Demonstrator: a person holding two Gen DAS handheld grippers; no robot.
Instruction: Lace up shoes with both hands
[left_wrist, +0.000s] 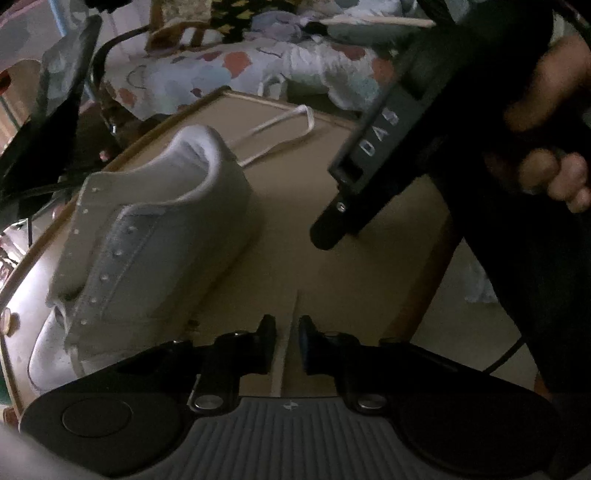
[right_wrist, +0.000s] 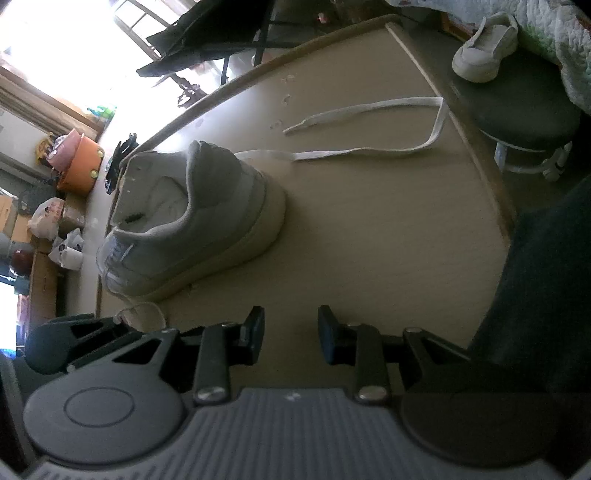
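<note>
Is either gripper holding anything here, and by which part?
The left gripper has a thin flat pale strip between its fingers; grip uncertain. The right gripper holds nothing.

Beneath the right claw (right_wrist: 291, 334) we see a pale wooden table (right_wrist: 369, 240) with a raised edge strip. Beyond its far corner, up and right of the claw, stands a stool (right_wrist: 517, 110) with a dark round seat, and a patterned quilt (right_wrist: 554, 29) lies past it. Far left of the claw sit an orange pot (right_wrist: 79, 168) and some plastic bags (right_wrist: 46, 218), under a bright window (right_wrist: 74, 37). Ahead of the left claw (left_wrist: 287, 341), the same quilt fills the background.
</note>
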